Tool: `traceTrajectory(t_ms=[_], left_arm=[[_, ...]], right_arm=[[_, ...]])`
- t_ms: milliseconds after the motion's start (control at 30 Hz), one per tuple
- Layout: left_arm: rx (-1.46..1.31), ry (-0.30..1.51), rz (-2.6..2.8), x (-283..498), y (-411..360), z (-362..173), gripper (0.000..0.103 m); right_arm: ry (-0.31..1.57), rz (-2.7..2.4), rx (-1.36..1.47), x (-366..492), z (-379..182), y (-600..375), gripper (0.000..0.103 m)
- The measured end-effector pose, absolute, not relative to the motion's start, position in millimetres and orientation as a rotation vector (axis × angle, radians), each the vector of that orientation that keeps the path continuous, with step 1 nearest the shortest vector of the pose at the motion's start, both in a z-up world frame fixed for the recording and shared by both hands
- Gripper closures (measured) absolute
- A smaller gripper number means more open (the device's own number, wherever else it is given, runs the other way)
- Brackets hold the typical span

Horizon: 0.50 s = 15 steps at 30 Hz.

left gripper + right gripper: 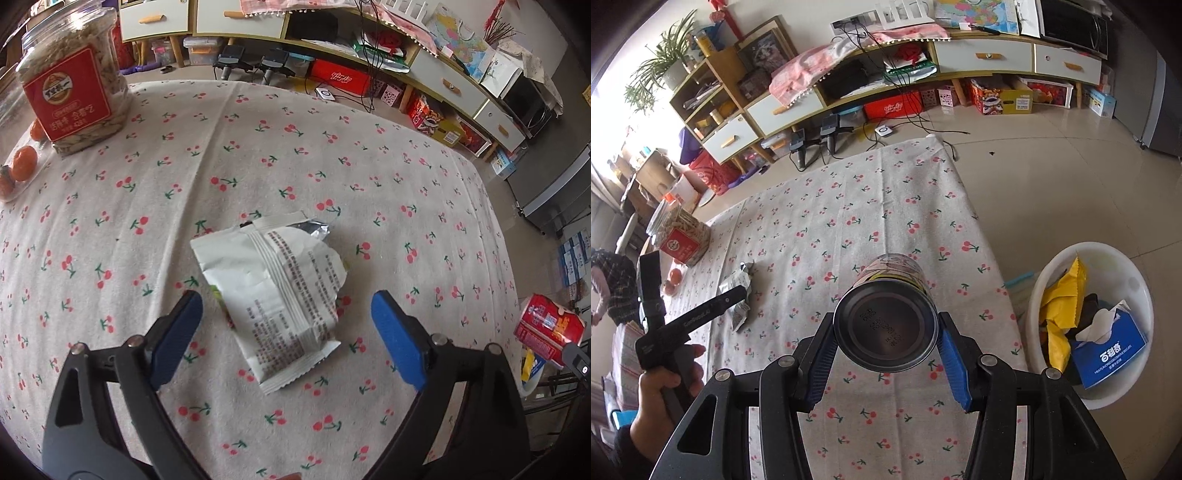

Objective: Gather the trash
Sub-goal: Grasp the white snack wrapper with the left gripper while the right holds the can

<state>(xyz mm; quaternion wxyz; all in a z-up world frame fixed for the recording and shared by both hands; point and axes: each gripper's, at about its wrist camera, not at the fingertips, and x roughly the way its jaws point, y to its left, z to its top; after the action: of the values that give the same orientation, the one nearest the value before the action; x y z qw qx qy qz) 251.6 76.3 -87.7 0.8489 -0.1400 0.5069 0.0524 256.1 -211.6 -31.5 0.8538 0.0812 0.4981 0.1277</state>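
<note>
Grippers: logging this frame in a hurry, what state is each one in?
Left gripper: open, blue pads either side of the crumpled white snack wrapper, not touching.
Right gripper: closed on the dark-bottomed metal can.

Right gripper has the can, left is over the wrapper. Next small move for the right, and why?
Probably carry the can rightward over the white basin and release it there. The right gripper is shut on the can, clear of the tablecloth, and the basin beside the table already holds other trash. The left gripper is open astride the wrapper, so it can close separately.
</note>
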Motion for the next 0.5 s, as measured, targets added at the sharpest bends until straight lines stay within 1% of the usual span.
traceTrajectory(t_ms=[67, 133, 233, 300, 367, 500], left_arm=[[-0.283, 1.076, 0.134, 253.1, 75.5, -91.5, 0.019], [-0.257, 1.071, 0.159, 251.4, 74.8, -92.3, 0.022], [-0.216, 1.067, 0.178, 247.7, 74.6, -90.5, 0.033], [-0.208, 1.065, 0.171, 243.9, 77.3, -89.2, 0.036], [-0.206, 1.065, 0.160, 238.2, 80.6, -88.4, 0.042], [-0.194, 1.068, 0.135, 224.7, 83.9, -86.6, 0.046]], right_arm=[[1.046, 0.268, 0.171, 254.3, -30.8, -214.7, 0.049], [1.046, 0.269, 0.170, 252.8, -30.9, -215.7, 0.049], [1.050, 0.267, 0.163, 252.5, -32.1, -216.3, 0.049], [1.051, 0.266, 0.164, 251.8, -32.9, -217.1, 0.049], [1.050, 0.266, 0.163, 250.9, -32.7, -217.2, 0.049], [1.047, 0.266, 0.164, 249.7, -32.1, -216.8, 0.049]])
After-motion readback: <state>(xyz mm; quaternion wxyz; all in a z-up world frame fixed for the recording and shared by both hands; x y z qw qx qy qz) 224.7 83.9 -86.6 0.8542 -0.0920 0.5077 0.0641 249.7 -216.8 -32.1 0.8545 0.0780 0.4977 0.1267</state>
